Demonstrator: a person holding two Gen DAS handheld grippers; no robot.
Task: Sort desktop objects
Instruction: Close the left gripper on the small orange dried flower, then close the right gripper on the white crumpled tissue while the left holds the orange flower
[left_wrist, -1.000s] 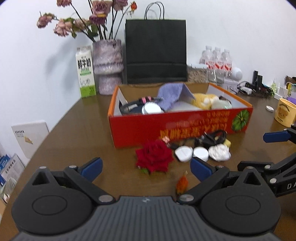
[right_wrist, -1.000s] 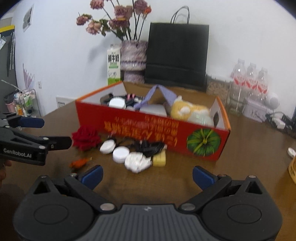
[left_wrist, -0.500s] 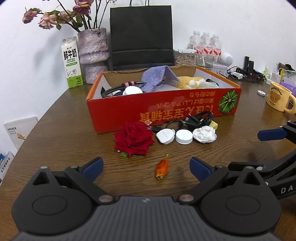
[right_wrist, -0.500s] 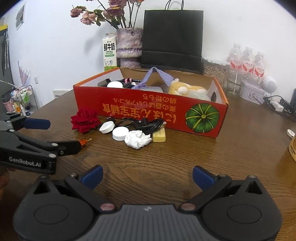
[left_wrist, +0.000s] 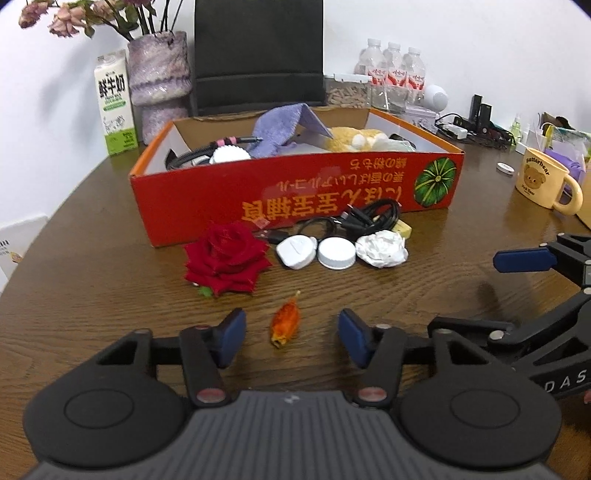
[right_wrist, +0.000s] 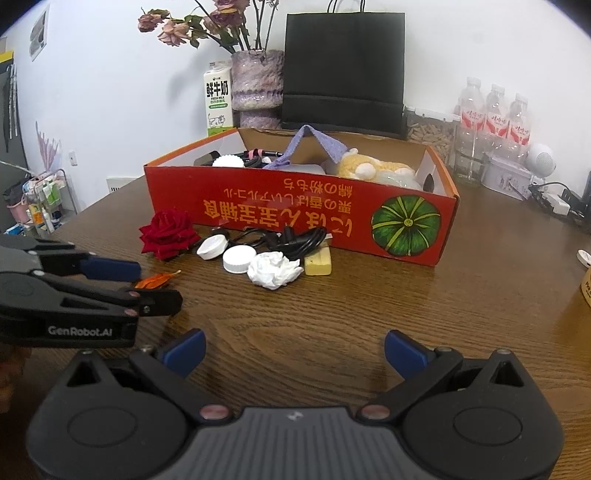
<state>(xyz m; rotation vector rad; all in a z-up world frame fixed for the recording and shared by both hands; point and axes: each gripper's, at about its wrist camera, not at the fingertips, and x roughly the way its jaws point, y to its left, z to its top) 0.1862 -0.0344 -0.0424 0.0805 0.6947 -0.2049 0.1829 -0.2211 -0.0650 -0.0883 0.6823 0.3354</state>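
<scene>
A red box (left_wrist: 295, 192) sits far on the table (left_wrist: 92, 295). Near it lie a rose (left_wrist: 227, 258), cap (left_wrist: 336, 253) and orange leaf (left_wrist: 285, 325). The left gripper (left_wrist: 289, 334) is closing, the leaf between its untouching pads. The right gripper (right_wrist: 293, 350) gapes wide, empty.

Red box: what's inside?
Red box holds a purple cloth, yellow plush, white lid and black cable. Anything under them is hidden.

The black paper bag (left_wrist: 258, 55) is cut off by the left wrist view's top edge.
</scene>
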